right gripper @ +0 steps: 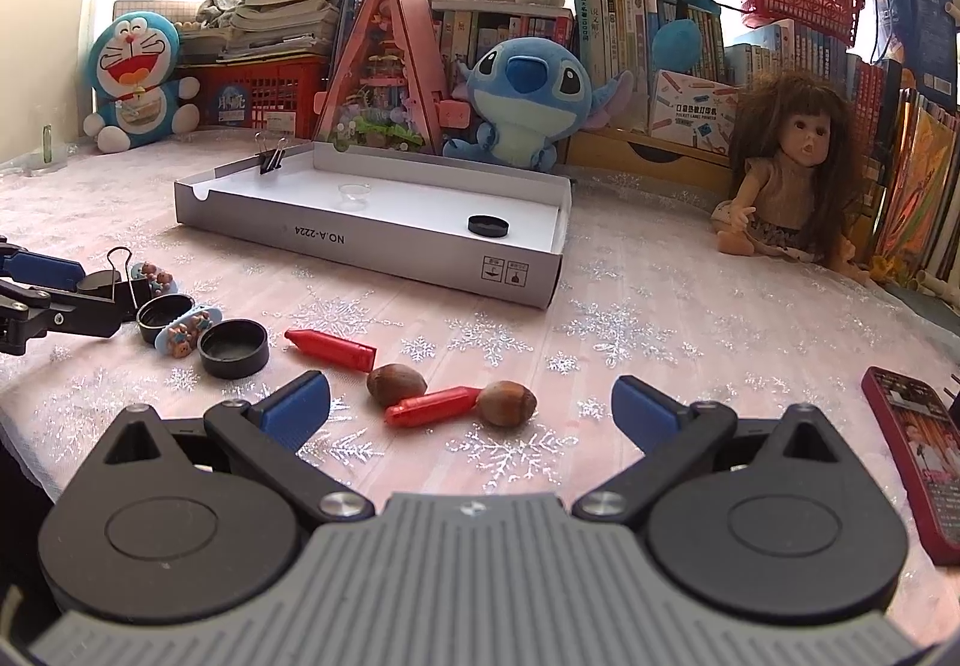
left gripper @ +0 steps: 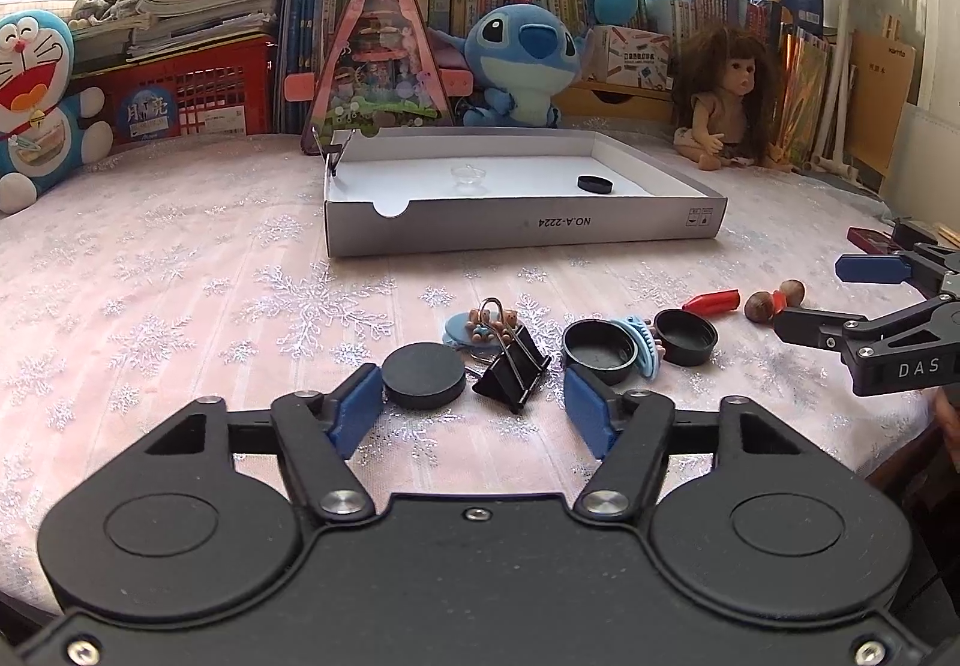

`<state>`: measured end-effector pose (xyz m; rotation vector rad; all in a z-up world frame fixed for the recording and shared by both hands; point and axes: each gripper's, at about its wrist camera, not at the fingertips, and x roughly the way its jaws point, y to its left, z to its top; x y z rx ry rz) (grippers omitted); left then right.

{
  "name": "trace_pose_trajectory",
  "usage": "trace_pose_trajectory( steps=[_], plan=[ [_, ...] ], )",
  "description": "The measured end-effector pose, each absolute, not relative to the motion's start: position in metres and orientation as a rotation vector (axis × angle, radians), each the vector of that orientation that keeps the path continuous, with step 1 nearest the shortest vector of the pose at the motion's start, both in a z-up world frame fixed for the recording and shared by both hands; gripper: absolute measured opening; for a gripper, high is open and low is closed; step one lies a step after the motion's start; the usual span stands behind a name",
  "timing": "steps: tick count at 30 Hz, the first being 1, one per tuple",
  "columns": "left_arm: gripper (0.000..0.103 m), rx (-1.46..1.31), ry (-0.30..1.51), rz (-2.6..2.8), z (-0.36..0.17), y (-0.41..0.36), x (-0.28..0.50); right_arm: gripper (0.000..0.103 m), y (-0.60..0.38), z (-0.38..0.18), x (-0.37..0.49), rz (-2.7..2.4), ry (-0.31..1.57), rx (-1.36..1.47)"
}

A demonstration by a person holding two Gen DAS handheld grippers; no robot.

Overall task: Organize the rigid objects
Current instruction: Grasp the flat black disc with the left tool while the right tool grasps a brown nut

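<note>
A shallow white box [left gripper: 522,229] [right gripper: 384,246] lies on the table, holding a black cap [left gripper: 595,183] [right gripper: 488,225], a clear dish [left gripper: 468,178] and a binder clip [right gripper: 271,157] on its rim. My left gripper [left gripper: 474,402] is open, low over the table; a black round lid [left gripper: 423,373] and a black binder clip [left gripper: 511,363] lie between its fingertips. Two open black caps [left gripper: 600,351] [left gripper: 685,336] and blue bear clips [left gripper: 642,345] lie beyond. My right gripper [right gripper: 471,408] is open behind two red crayons [right gripper: 331,349] [right gripper: 433,405] and two nuts [right gripper: 396,384] [right gripper: 507,402].
Plush toys [left gripper: 522,60], a doll [right gripper: 786,168], a pink triangular toy house [left gripper: 378,54], books and red baskets line the table's back. A red phone [right gripper: 918,450] lies at the right edge. The tablecloth is pink with snowflakes.
</note>
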<state>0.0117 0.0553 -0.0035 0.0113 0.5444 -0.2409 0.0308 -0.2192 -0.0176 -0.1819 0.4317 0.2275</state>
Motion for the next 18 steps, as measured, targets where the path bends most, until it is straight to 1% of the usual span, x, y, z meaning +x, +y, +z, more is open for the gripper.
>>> trace_pose_trajectory(
  steps=[6, 9, 14, 18],
  plan=[
    [0.059, 0.001, 0.545, -0.234, -0.003, 0.056, 0.012, 0.103, -0.219, -0.018, 0.029, 0.237, 0.430, -0.180],
    [0.055, -0.010, 0.542, -0.226, -0.002, 0.058, 0.013, 0.101, -0.221, -0.017, 0.028, 0.227, 0.412, -0.170],
    [0.051, -0.033, 0.531, -0.211, 0.001, 0.064, 0.014, 0.095, -0.229, -0.013, 0.031, 0.179, 0.399, -0.126],
    [0.046, -0.045, 0.525, -0.204, 0.002, 0.067, 0.014, 0.086, -0.234, -0.013, 0.035, 0.147, 0.417, -0.099]
  ],
)
